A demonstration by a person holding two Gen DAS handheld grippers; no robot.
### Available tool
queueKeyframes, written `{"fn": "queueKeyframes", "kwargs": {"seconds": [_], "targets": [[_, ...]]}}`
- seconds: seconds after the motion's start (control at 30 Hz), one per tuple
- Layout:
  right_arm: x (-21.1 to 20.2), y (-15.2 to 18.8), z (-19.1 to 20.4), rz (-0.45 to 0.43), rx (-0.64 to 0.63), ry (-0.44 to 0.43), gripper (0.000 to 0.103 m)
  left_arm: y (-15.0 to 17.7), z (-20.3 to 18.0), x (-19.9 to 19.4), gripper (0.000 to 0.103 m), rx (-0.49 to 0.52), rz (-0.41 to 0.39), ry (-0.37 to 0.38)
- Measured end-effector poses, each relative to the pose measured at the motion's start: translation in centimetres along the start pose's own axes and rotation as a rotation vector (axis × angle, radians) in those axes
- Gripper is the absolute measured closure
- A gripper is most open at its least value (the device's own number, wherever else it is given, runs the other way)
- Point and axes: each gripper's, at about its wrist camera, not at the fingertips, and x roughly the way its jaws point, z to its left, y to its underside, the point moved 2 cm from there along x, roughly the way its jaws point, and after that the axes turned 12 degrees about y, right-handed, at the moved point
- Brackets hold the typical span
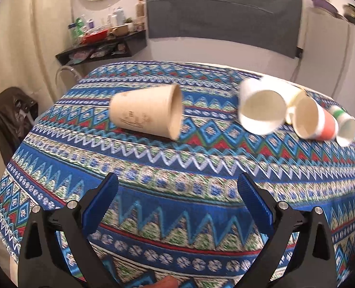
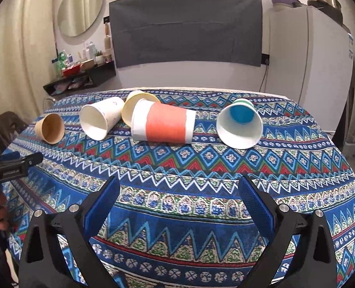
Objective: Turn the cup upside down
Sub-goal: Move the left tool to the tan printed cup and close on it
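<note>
- Left gripper (image 1: 177, 192): blue-padded fingers spread wide, nothing between them, above the near part of the tablecloth (image 1: 177, 228).
- Right gripper (image 2: 177, 193): fingers likewise spread, holding nothing.
- Brown paper cup (image 1: 145, 111): on its side at the left of the row, mouth facing right in the left wrist view; dark line print on its wall, too blurred to read.
- White cup (image 2: 100, 120): on its side, faint purple marks, illegible.
- Yellow cup (image 2: 135, 104): behind, touching the orange-banded cup (image 2: 164, 126), both lying down.
- Green-striped cup (image 2: 239, 126): on its side at the right, blue inside bottom, apart from the others.
- No brand or label can be read anywhere.
</note>
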Motion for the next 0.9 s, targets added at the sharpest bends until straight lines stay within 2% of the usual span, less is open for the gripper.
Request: {"fn": "queueKeyframes", "kwargs": {"seconds": [0.23, 0.53, 0.67, 0.77, 0.83, 0.9], "targets": [[0.8, -1.3, 2.4, 0.011, -0.015, -0.064, 0.008, -1.6, 2.2, 0.8, 0.006, -0.044, 0.005, -0.083], [2.1, -2.9, 6.0, 0.012, -0.065, -0.111, 0.008, -3.5, 3.8, 2.1, 0.006, -0.080, 0.025, -0.086], [2.9, -3.2, 7.1, 0.025, -0.067, -0.135, 0.008, -4.4, 4.1, 2.9, 0.006, -0.074, 0.015, -0.131], [3.6, -3.1, 8.0, 0.030, -0.086, -0.147, 0.008, -4.8, 4.3, 3.3, 0.006, -0.079, 0.014, -0.116], [4.1, -2.9, 8.3, 0.037, -0.102, -0.146, 0.008, -4.9, 4.2, 3.4, 0.014, -0.079, 0.005, -0.113], [4.7, -2.9, 8.6, 0.060, -0.105, -0.154, 0.008, -5.0, 4.2, 3.6, 0.027, -0.068, 0.009, -0.108]]}}
